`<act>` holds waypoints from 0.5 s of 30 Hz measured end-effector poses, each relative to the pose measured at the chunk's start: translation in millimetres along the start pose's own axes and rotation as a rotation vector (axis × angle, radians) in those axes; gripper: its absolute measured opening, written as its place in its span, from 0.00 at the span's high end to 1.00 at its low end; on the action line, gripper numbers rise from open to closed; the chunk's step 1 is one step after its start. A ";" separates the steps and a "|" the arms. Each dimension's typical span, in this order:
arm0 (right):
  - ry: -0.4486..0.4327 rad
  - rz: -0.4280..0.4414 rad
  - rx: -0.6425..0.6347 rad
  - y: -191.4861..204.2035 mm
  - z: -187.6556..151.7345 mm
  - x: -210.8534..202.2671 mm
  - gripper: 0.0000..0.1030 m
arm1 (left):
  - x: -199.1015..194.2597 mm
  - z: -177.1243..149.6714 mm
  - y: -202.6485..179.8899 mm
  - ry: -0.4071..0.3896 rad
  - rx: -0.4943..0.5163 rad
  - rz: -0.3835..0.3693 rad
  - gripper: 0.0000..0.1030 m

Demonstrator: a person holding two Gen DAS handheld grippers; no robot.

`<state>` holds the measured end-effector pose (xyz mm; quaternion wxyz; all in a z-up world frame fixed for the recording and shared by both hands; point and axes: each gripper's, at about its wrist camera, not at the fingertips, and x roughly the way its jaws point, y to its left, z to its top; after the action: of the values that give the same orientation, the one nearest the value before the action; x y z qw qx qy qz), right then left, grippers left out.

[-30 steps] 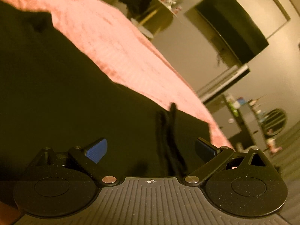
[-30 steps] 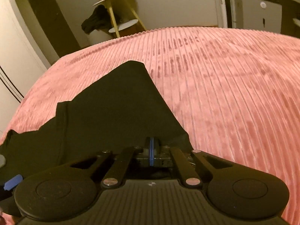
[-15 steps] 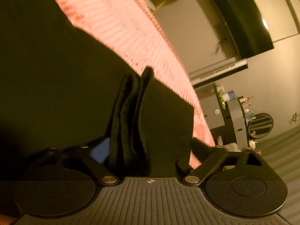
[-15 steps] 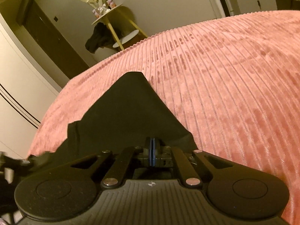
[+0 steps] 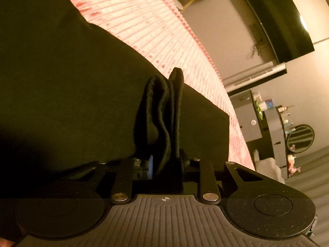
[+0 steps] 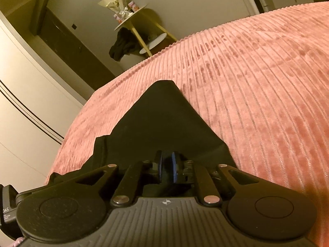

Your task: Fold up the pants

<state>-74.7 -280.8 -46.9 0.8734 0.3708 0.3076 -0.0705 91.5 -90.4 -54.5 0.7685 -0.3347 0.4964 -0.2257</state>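
The black pants point(image 5: 72, 94) lie spread on a pink ribbed bedspread point(image 5: 156, 30). My left gripper point(image 5: 165, 164) is shut on a bunched edge of the pants, whose folds point(image 5: 162, 111) stand up between the jaws. In the right wrist view my right gripper point(image 6: 167, 167) is shut on another edge of the pants point(image 6: 160, 119), which stretch away from it in a triangle over the bedspread point(image 6: 257, 86). The left gripper's body shows at the lower left edge of that view.
A yellow side table point(image 6: 141, 30) with a dark garment hung on it stands past the bed's far edge. A dark wall screen point(image 5: 275, 18) and a dresser with bottles and a round mirror point(image 5: 300, 138) stand beyond the bed's side.
My left gripper was open over the pants; it has closed on a bunched edge of them. My right gripper stayed shut on its edge and tilted upward.
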 end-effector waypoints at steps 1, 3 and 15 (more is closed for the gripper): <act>-0.002 0.000 -0.002 0.1 -0.2 -0.8 0.88 | -2.9 -1.0 -2.8 -0.006 0.013 0.000 0.77; -0.011 -0.002 -0.011 1.0 -0.4 -3.2 0.87 | -8.7 -2.4 -10.8 -0.025 0.041 -0.010 0.78; -0.018 -0.008 -0.010 -0.6 0.6 -1.7 0.83 | -3.4 -2.6 3.0 -0.023 0.034 -0.071 0.39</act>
<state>-76.0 -281.8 -46.0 0.8778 0.3645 0.3014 -0.0757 87.8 -86.8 -55.4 0.7712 -0.3415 0.4716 -0.2573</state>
